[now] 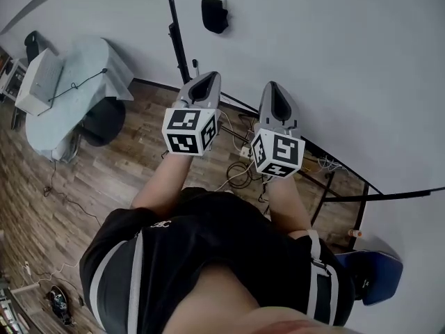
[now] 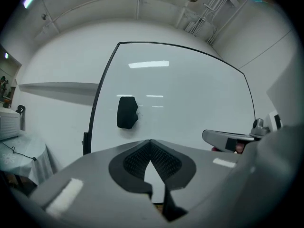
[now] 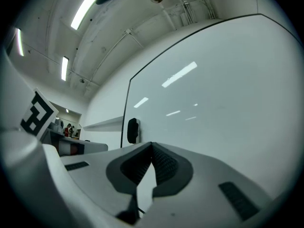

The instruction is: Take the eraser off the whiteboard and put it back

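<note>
Black shirt [image 1: 229,249] and bare forearms come first: the person stands facing the whiteboard [image 1: 334,61] with a tool in each hand, both held out side by side and pointing roughly level at the board.

Left gripper [image 1: 208,77]: its jaws are pressed together at the tips, with nothing between them. Right gripper [image 1: 272,85]: the same, tips meeting and nothing held. Each carries its marker cube, the left cube [image 1: 189,131] and the right cube [image 1: 277,153], facing up toward the person's head.

On the board sits the eraser [image 1: 214,14], black, close to the board's dark left edge [image 1: 177,40]. Neither tool touches it. It lies well apart from both, ahead of the left gripper and a little to that gripper's left; from the right gripper it is farther off to the left.

Below the hands, loose cables [image 1: 240,172] trail over the wooden floor [image 1: 83,186] by the board's foot. Off to the person's left stands a table [image 1: 90,61] under a pale cloth, with a white box [image 1: 38,82] on it.
</note>
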Demonstrator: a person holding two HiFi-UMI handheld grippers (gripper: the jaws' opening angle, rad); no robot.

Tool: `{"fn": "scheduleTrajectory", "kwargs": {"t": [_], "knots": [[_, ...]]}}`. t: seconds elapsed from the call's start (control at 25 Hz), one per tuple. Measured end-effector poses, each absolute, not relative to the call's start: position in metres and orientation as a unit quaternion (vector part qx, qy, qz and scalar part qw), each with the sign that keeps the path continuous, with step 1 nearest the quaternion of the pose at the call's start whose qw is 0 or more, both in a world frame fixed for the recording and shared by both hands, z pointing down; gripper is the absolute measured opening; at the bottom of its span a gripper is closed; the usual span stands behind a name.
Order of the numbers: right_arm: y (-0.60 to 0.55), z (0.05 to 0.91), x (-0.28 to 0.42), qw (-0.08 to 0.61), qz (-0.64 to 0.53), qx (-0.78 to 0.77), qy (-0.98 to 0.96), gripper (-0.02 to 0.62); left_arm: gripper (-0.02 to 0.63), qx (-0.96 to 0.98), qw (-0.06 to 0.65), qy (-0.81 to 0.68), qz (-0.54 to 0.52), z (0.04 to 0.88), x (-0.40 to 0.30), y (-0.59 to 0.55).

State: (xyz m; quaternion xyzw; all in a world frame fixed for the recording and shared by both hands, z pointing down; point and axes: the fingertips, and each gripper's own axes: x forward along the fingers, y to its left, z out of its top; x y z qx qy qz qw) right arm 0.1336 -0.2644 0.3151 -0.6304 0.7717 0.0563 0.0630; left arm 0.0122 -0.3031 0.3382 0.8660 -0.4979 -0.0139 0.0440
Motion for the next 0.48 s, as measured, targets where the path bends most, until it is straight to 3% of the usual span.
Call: {"fn": "scheduleTrajectory", "kwargs": {"t": [0.48], "knots": [[-0.314,0.326,0.136,0.054,0.046,-0.661,0.747,0.005,0.006,0.866,0.017,-0.500,-0.010,0.322,-0.002,-0.370]]}}
